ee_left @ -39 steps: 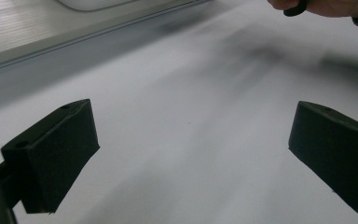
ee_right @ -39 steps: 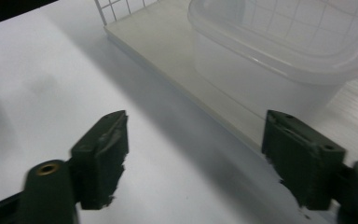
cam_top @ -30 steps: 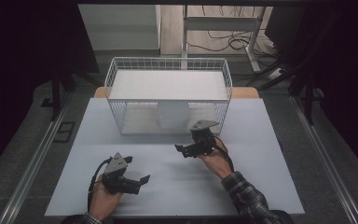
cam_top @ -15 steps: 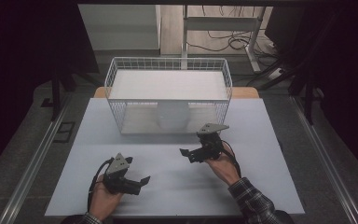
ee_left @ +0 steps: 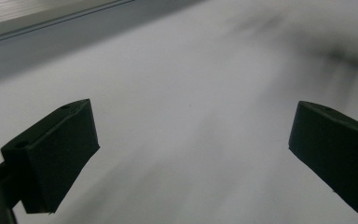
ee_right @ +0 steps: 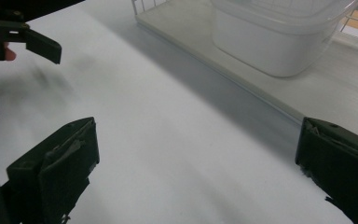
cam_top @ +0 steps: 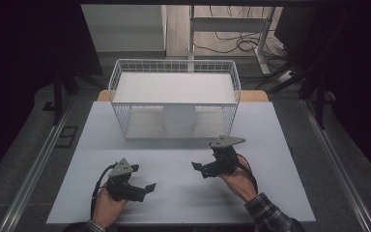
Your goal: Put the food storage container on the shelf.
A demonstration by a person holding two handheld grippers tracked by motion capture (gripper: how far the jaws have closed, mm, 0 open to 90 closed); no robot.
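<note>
My left gripper (cam_top: pixel 144 189) rests low over the white table (cam_top: pixel 174 203) near its front edge, pointing right. Its jaws stand wide apart in the left gripper view (ee_left: pixel 191 154), with bare table between them. My right gripper (cam_top: pixel 200 169) hovers right of centre and points left, a hand's width in front of the wire basket (cam_top: pixel 125 126). It is open too (ee_right: pixel 196 163), with nothing between the jaws. A white plastic container (ee_right: pixel 279 42) stands inside the basket, also seen from above as the container (cam_top: pixel 178 119).
The basket sits at the back middle of the table, its white floor panel (ee_right: pixel 200 28) showing near the container. The left gripper (ee_right: pixel 23 39) appears far off in the right gripper view. Dark floor, metal rails and cables surround the table.
My right gripper has drawn back from the basket, toward the person and slightly to the right. The left gripper has stayed in place.
</note>
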